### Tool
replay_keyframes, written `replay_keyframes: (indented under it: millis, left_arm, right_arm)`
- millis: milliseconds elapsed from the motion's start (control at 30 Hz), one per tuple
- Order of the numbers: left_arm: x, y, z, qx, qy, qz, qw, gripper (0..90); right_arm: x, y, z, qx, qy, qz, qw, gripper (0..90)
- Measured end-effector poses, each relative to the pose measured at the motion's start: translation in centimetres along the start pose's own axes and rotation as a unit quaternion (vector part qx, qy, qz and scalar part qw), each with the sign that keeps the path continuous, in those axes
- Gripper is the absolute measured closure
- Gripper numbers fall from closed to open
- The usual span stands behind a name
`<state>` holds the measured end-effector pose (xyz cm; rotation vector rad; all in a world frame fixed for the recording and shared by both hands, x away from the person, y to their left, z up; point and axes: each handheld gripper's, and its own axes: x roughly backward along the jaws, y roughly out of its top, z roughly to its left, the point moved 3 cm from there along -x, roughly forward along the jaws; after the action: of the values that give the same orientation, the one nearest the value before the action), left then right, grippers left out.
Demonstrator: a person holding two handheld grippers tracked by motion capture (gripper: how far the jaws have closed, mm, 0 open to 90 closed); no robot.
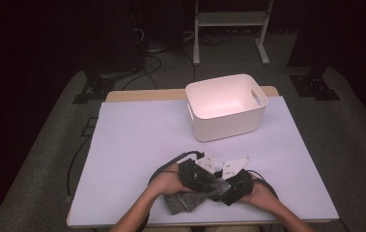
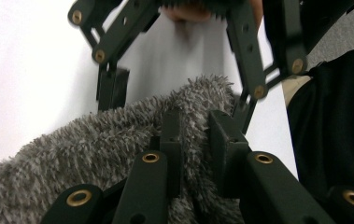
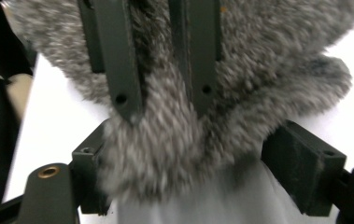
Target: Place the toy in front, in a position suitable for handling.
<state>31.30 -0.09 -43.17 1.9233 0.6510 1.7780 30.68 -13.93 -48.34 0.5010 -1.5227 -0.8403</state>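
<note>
A grey fuzzy cloth [image 1: 183,203] lies bunched at the front edge of the white table [image 1: 137,145]. My left gripper [image 1: 208,183] is shut on a raised fold of the cloth [image 2: 95,149], with pile pinched between its tips [image 2: 195,121]. Facing it from the right, my right gripper [image 1: 221,191] stands open, its jaws wide apart on either side of the same end of the cloth [image 3: 268,46]. In the right gripper view the cloth bulges down between my right gripper's [image 3: 195,172] pads, and the left gripper [image 3: 165,107] reaches in from above.
A white plastic bin [image 1: 229,125] with a handle cut-out stands on the far right part of the table, and nothing lies inside it. Cables trail from both grippers across the table. A dark sleeve [image 2: 333,140] is close at the right of the left gripper view.
</note>
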Motion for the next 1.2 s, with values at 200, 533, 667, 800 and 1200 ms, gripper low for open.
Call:
replay_keyframes:
  millis: [200, 533, 667, 800, 1200]
  left_arm:
    - [0.1, 0.0, 0.0, 0.0, 0.0, 0.005, 1.0, 76.6]
    - [1.7, -0.7, 2.1, 0.032, 0.052, 0.031, 0.9977, 75.3]
    - [0.7, -0.2, 2.0, 0.028, 0.045, 0.029, 0.9982, 75.3]
    - [0.3, 0.4, 2.3, 0.025, 0.039, 0.036, 0.9983, 75.1]
    - [0.1, 0.9, -0.4, -0.027, 0.003, 0.054, 0.9981, 74.2]
  right_arm:
    - [-0.4, 0.3, -0.1, 0.004, 0.005, 0.002, 1.0, 23.4]
    - [-0.4, 0.3, -0.1, 0.002, 0.007, 0.004, 1.0, 23.6]
    - [-0.5, 0.3, -0.1, 0.001, 0.008, 0.003, 1.0, 23.5]
    - [-0.5, 0.3, -0.1, 0.001, 0.007, 0.004, 1.0, 23.6]
    - [-0.5, 0.3, -0.1, 0.005, 0.005, 0.005, 1.0, 23.9]
